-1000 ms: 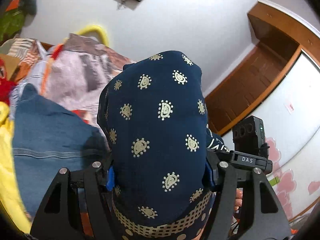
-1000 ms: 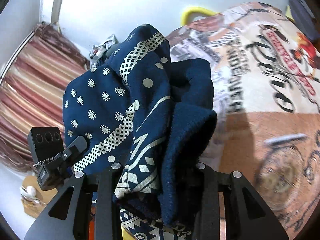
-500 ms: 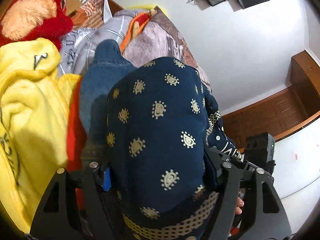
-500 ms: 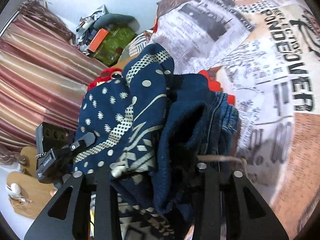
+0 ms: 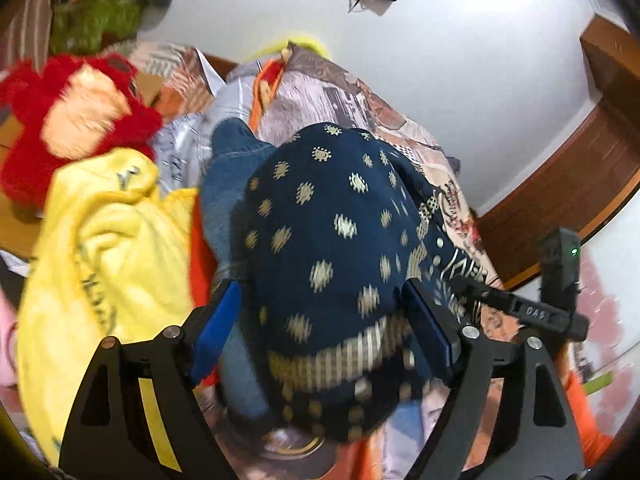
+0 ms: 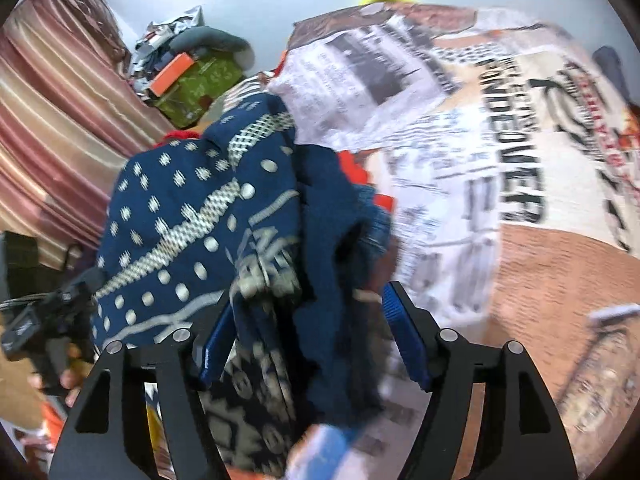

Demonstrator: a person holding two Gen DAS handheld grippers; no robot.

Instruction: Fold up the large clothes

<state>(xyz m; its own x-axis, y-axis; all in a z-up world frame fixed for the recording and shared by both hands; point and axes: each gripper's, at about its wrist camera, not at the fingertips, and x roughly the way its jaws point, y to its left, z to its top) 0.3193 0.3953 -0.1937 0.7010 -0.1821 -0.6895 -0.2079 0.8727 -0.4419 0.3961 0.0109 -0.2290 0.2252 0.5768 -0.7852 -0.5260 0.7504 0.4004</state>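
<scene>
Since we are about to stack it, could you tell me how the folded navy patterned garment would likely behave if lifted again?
The navy patterned garment would probably flop: it bulges and droops between the left gripper's spread fingers. Its thick layered folds suggest some weight. With both grippers' jaws just opening, the right gripper included, the folds may loosen.

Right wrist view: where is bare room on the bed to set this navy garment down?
Free: the printed bedspread right of the navy garment, from the newsprint panel down to the brown patch. Crowded: left of it, the yellow garment, red plush toy and denim piece press close.
</scene>
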